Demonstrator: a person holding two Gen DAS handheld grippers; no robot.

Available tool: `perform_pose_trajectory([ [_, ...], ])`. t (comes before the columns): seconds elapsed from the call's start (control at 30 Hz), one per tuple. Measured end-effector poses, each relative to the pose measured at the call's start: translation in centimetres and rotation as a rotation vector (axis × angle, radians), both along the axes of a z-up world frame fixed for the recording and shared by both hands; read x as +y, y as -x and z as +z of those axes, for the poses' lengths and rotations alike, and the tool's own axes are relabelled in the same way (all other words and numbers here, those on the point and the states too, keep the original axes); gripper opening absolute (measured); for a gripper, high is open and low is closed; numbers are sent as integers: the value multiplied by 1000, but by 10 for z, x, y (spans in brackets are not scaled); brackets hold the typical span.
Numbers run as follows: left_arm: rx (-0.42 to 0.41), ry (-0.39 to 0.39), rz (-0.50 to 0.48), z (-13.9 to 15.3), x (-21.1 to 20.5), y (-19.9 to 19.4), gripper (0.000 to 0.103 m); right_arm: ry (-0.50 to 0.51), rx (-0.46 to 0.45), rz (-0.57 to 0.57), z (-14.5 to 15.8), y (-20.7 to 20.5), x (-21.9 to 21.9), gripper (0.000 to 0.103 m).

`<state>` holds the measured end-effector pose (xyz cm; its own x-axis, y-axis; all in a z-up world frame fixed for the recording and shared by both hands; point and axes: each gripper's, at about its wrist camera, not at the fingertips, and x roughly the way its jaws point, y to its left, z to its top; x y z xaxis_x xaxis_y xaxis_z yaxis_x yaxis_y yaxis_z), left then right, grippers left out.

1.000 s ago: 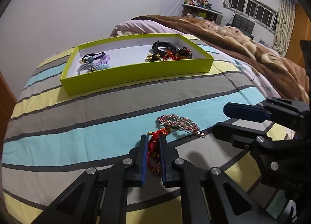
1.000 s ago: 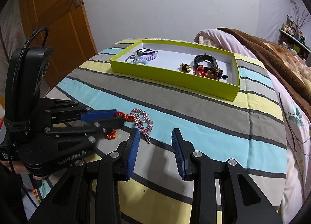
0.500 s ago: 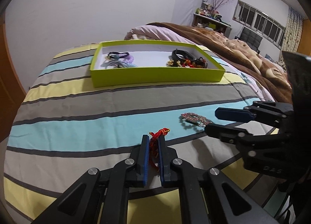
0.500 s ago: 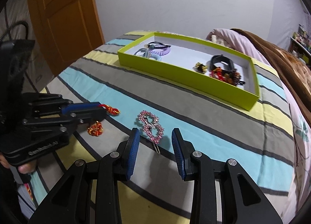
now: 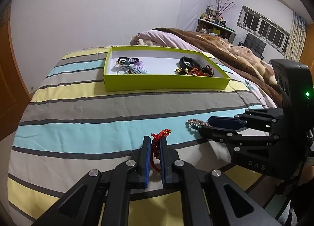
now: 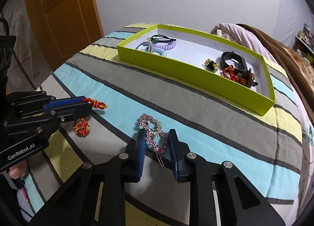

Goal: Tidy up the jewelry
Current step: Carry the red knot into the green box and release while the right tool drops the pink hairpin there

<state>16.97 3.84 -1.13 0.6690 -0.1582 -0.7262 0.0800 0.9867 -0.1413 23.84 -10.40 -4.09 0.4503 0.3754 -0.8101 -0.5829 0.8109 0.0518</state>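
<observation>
Cord [image 6: 95,103] first, at the left of the right wrist view: our left gripper [image 6: 86,102] is clamped on this red knotted bracelet, its knot [image 6: 81,129] dangling just over the striped bed [image 6: 196,112]. Lower centre, our right gripper [image 6: 156,140] straddles the pink clip [image 6: 154,134], which lies flat on the bed; the jaws are closing, and the pads do not look pressed on it yet. Upper right sits the green box [image 6: 196,73], hair ties [image 6: 161,46] at its left end, bracelets [image 6: 235,69] at its right. We judge this the pick-up step for both pieces. Next we need a firm pinch across the clip, then a carry to the box.
</observation>
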Motion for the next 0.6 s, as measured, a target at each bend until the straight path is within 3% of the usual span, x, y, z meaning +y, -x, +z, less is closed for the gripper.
perform_pose_trajectory([
  [0.6,-72,3,-9,29,-6,-4,8,-110,-58,-123,35,8,-33,23],
])
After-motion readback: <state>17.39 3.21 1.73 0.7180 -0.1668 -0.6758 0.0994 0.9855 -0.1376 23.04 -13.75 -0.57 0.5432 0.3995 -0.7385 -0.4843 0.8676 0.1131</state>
